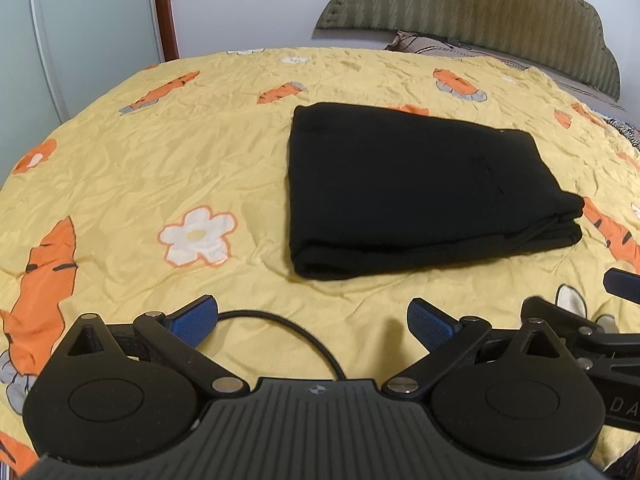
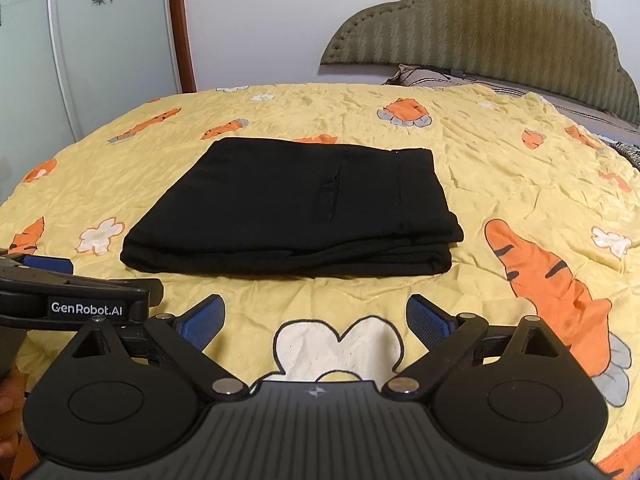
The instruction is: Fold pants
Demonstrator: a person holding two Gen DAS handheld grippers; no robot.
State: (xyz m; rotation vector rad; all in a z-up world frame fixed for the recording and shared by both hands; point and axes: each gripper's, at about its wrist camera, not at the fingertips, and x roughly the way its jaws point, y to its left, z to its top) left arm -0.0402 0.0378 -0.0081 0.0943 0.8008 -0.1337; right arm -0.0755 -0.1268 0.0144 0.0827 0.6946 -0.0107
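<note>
Black pants [image 2: 294, 210] lay folded into a flat, layered rectangle on the yellow bedspread [image 2: 500, 168], stacked edges facing the cameras. Just short of the pants, both claws hung above the spread, clear of the cloth. The left claw [image 1: 312, 322] stood wide apart, blue pads [image 1: 194, 320] holding nothing, a black cable [image 1: 288, 330] looping between its fingers. The right claw [image 2: 316, 320] gaped equally wide and empty, over a white flower print [image 2: 336, 348] near the pants. Beyond the pants rose an olive padded headboard [image 2: 492, 28], with a pillow [image 2: 416, 76] at its foot.
</note>
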